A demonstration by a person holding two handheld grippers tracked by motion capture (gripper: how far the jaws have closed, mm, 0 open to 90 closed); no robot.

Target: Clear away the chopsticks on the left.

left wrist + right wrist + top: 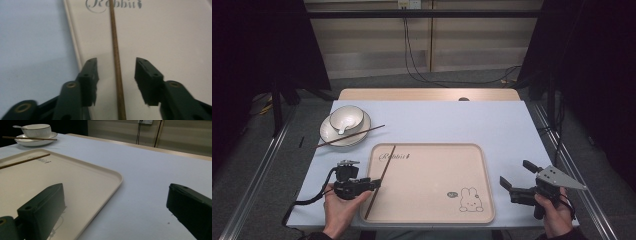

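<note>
Brown and thin, one chopstick [380, 182] lay along the left side of the beige tray [432, 212] at lower centre of the high view, and the left gripper [376, 184] sat low over it, its jaws parted to a middling gap with the stick running free between them, neither pad pressing on it. Up in the left of the frame, a second chopstick [350, 135] rested across the white plate [328, 134] that carried the bowl [347, 117] and its spoon [343, 130]. At lower right, the right gripper [515, 175] hung wide and empty over the pale blue tablecloth [502, 125], just beside the tray's right edge.
</note>
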